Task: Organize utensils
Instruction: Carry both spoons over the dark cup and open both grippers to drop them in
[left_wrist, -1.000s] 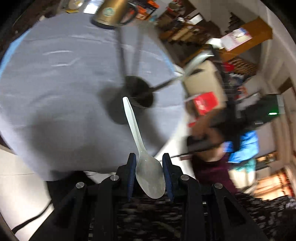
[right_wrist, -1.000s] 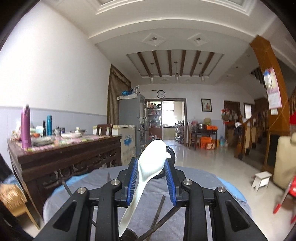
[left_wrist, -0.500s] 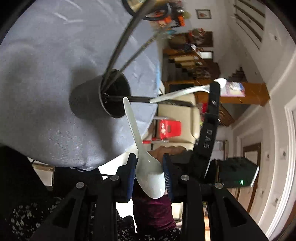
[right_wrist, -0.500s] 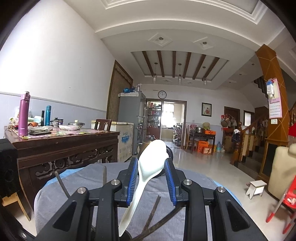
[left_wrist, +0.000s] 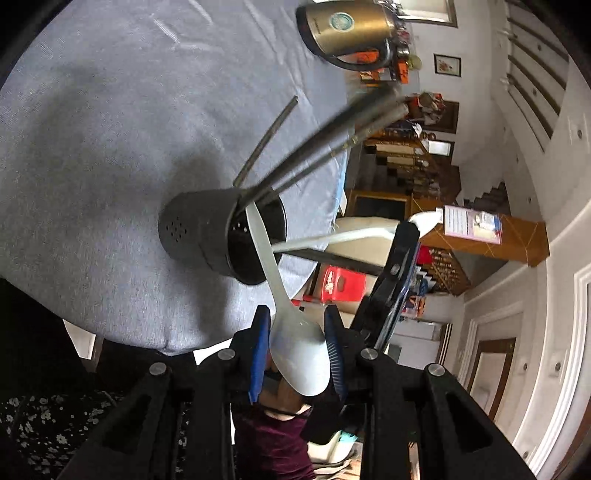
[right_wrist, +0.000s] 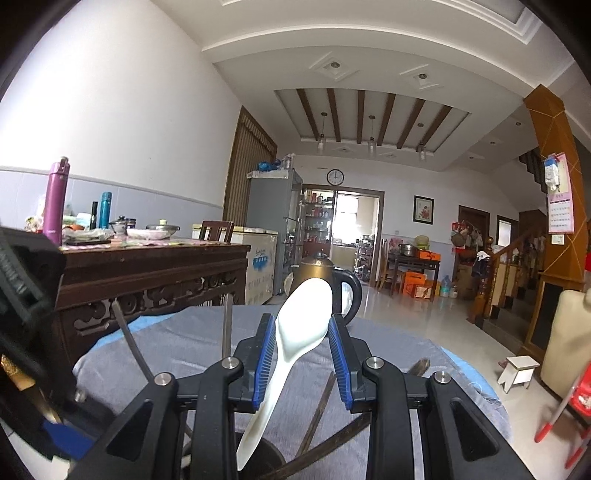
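Left wrist view: the left gripper is clamped on the bowl of a white plastic soup spoon, its blue-padded fingers pressing either side. The spoon's handle reaches forward, and its tip lies inside the mouth of a black perforated cylindrical utensil holder standing on the grey cloth-covered table. Several dark chopsticks fan out of the holder, blurred at their far ends. A second white plastic spoon comes in from the right with its handle end at the holder's rim; the right gripper, seen side-on, holds its bowl. A brass-coloured kettle with a black handle stands at the far edge of the table. A red plastic stool sits on the floor beyond the table edge, and a maroon sleeve shows below the fingers.

In the right wrist view, the right gripper is closed on the bowl of its white spoon, which tilts with the handle pointing down into the dark holder opening at the bottom of the frame. Chopsticks lean out of the holder to either side. The kettle stands behind the spoon's bowl. Part of the left gripper's black body fills the left edge.
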